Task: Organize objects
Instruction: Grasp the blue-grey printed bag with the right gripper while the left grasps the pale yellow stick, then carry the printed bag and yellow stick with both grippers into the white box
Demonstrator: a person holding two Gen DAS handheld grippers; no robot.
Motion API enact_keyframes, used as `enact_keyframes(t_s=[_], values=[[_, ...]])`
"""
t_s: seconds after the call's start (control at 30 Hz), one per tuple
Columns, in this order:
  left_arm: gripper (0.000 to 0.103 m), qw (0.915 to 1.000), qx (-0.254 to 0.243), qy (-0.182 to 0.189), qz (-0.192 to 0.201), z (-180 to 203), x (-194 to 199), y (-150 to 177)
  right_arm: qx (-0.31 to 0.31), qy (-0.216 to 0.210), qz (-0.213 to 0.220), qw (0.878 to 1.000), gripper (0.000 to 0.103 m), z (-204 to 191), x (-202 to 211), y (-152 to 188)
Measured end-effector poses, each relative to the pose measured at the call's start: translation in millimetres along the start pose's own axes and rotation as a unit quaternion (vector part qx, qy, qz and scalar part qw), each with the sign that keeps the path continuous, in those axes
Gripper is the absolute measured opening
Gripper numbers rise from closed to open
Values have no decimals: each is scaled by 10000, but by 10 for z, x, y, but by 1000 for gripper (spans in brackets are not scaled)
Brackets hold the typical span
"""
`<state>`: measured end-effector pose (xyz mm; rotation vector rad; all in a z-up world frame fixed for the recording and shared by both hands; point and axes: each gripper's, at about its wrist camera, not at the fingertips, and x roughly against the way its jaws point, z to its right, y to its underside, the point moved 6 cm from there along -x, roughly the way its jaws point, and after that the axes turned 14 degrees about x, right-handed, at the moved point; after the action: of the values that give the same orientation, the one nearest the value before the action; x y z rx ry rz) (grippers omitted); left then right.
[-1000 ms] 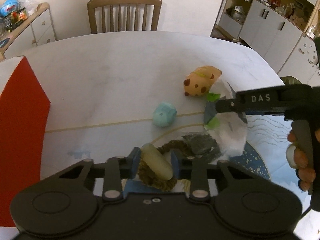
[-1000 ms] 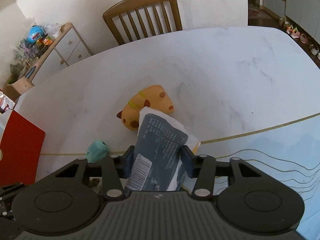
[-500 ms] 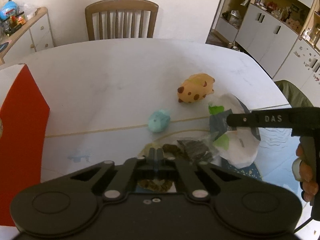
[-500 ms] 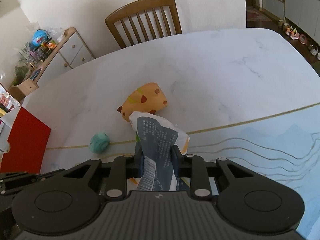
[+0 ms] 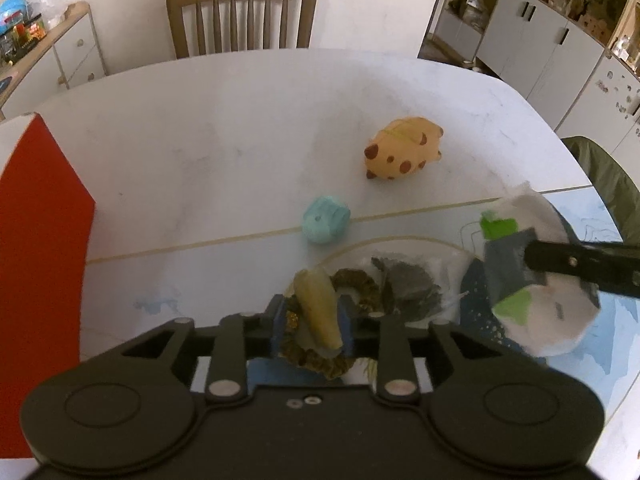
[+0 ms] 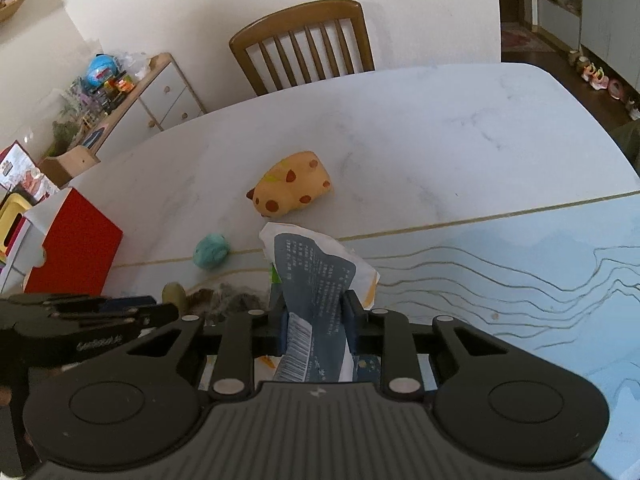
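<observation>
My left gripper [image 5: 312, 322] stands open low over the table. A pale yellow-green soft piece [image 5: 318, 312] lies between its fingers, on top of a brown scrunchie [image 5: 356, 284]; a small gap shows on the left side. My right gripper [image 6: 316, 318] is shut on a blue and white packet [image 6: 316, 276]. In the left wrist view that packet [image 5: 516, 272] hangs blurred at the right. An orange spotted pig toy [image 5: 402, 154] and a small teal toy [image 5: 325, 219] lie further out on the white table [image 5: 200, 140].
A grey crumpled bag [image 5: 408, 284] lies beside the scrunchie on a blue patterned mat [image 6: 520, 264]. A red box [image 5: 40, 260] stands at the table's left edge. A wooden chair [image 5: 240, 16] is at the far side, with cabinets [image 5: 540, 40] beyond.
The left gripper was shut and empty half a second ago; now it is open around the pale piece again. The right gripper has closed on the packet and drawn it back from the pig.
</observation>
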<state>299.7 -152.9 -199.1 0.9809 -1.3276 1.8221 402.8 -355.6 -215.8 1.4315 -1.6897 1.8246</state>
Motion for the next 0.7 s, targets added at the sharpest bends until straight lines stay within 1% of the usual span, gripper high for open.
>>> enact_keyframes(t_s=[0.17, 0.23, 0.27, 0.37, 0.4, 0.43, 0.7], values=[[35, 9999, -45, 11, -102, 54, -83, -12, -10, -7, -61, 10000, 25, 21, 5, 56], [39, 9999, -80, -6, -129, 76, -110, -19, -22, -16, -73, 10000, 25, 25, 0, 74], [39, 9999, -94, -18, -140, 86, -121, -26, -25, -23, -80, 10000, 25, 29, -3, 80], [31, 9998, -106, -48, -151, 105, -145, -51, -34, -15, -104, 9999, 25, 40, -14, 103], [25, 9998, -112, -75, -147, 105, -150, -53, -40, -11, -112, 9999, 25, 43, -19, 108], [23, 9998, -106, -72, -143, 105, -151, -57, -48, -11, -120, 9999, 25, 47, -22, 112], [14, 9999, 76, 25, -83, 27, -95, -51, -112, 13, -94, 9999, 25, 69, 21, 132]])
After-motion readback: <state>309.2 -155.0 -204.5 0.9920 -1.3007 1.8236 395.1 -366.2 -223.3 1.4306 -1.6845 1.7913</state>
